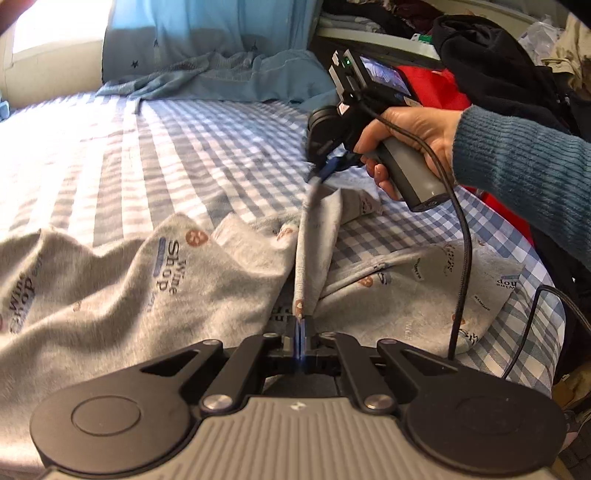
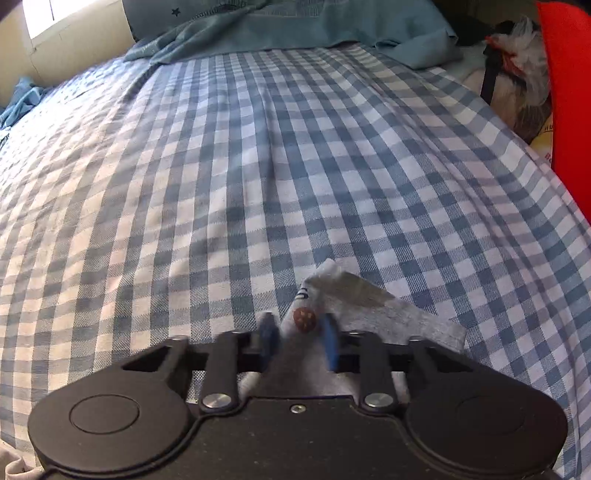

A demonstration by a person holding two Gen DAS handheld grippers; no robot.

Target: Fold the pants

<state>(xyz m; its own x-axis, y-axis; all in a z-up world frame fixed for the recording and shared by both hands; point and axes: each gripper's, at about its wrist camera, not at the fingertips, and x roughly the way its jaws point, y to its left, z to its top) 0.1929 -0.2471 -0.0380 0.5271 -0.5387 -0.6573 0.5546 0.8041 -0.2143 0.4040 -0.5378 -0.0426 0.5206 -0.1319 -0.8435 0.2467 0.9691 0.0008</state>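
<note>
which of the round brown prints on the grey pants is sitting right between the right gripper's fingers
The brown round print on the fold of the grey pants, framed by the right gripper. No other brown print shows in that view.

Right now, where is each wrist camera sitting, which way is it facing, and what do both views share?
Left wrist: on the left gripper, angled down across the bed; it is shut on the grey pants, right hand visible.
Right wrist: on the right gripper, angled down along the bed; pants between its blurred fingers.
Shared: pants, checked bed, blue bedding.
</note>
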